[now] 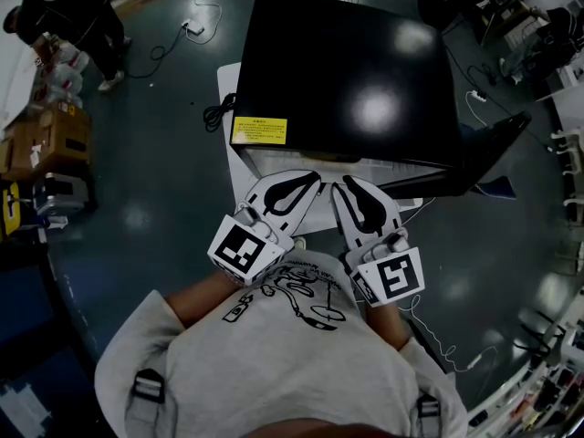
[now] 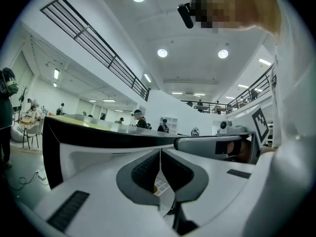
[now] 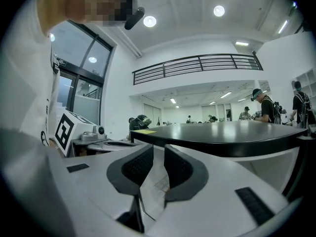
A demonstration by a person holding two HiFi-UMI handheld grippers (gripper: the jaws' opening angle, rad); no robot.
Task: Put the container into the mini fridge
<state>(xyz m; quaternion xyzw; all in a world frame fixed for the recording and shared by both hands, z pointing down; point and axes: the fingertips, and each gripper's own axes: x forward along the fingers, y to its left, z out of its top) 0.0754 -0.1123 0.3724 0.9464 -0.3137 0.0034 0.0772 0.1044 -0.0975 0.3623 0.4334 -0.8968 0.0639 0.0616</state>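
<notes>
The mini fridge [image 1: 356, 80] has a glossy black top and white sides, and carries a yellow label [image 1: 258, 130] at its front left corner. Its door [image 1: 493, 149] stands swung open to the right. Both grippers hang side by side at the fridge's front edge, close to my chest. My left gripper [image 1: 308, 181] [image 2: 160, 154] points level at the fridge's top edge [image 2: 98, 132] with its pads together and nothing between them. My right gripper [image 1: 345, 188] [image 3: 158, 154] has a narrow gap between its pads, and only white surface shows through it. I see no container in any view.
The fridge stands on a white board [image 1: 228, 85] on a dark floor. A black cable [image 1: 217, 112] hangs at its left side. Cardboard boxes [image 1: 46, 140] and a standing person [image 1: 73, 16] are far left. A white cord [image 1: 438, 336] lies on the floor at right.
</notes>
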